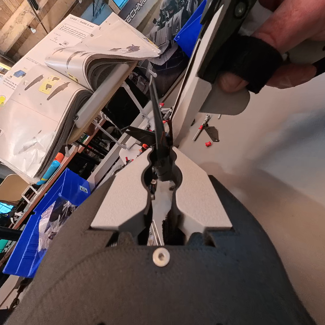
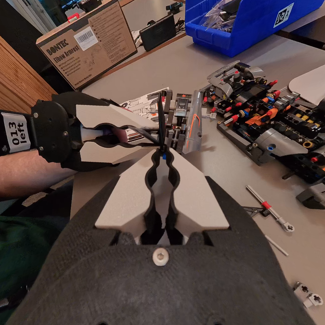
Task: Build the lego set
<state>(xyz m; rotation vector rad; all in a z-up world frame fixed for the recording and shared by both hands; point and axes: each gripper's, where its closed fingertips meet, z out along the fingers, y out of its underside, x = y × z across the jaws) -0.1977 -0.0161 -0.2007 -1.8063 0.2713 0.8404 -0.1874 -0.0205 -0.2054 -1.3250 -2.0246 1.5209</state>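
Both tools meet above the counter [image 2: 175, 70]: left tool [image 2: 156, 137] and right tool [image 2: 162, 152] each clamp the thin black lego piece [image 2: 161, 119].

The left gripper [image 2: 154, 137] has pale grey fingers lined in black, on a black body; the right gripper [image 2: 162, 154] is coloured the same. The thin blade piece [image 2: 161, 121] between them is black. The car model [image 2: 274, 119] is grey and black, dotted with red, orange, blue and yellow. The storage bin [image 2: 246, 35] is bright blue, the cardboard box [image 2: 88, 44] brown with black print, the tabletop [image 2: 219, 175] plain grey.
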